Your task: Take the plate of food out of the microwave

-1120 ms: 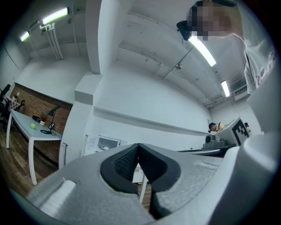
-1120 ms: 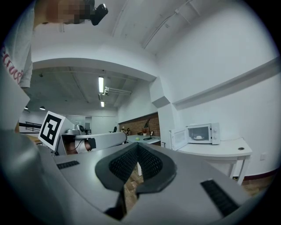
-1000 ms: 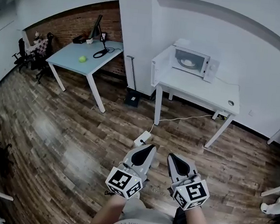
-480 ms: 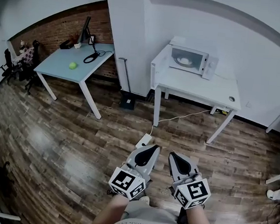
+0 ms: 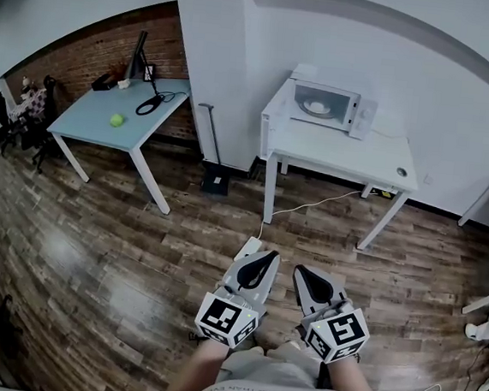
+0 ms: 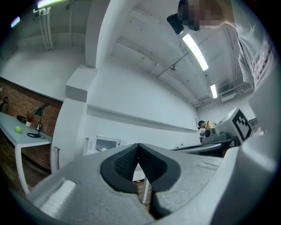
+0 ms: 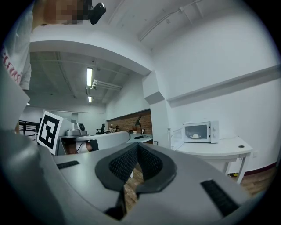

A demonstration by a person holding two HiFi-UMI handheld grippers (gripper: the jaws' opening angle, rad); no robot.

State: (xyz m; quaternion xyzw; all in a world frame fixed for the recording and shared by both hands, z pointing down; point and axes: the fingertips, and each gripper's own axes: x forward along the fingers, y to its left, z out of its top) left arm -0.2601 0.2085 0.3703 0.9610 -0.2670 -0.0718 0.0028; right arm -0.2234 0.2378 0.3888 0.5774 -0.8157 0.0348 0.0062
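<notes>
A boxy white microwave (image 5: 326, 105) stands on a smooth white table (image 5: 351, 158) by the wall, its door swung open. Inside sits the round plate of food (image 5: 319, 108), a pale mound on it. Well apart from it, low over the wood-plank floor (image 5: 93, 245), the left gripper (image 5: 264, 257) and right gripper (image 5: 299, 271) hang with ribbed black pads (image 7: 125, 165) pressed together, nothing between them.

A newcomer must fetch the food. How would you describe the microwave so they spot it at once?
Find the white table against the white wall, right of the brick wall. The microwave sits on its left half, the only white box there, its door open and a plate inside.
</notes>
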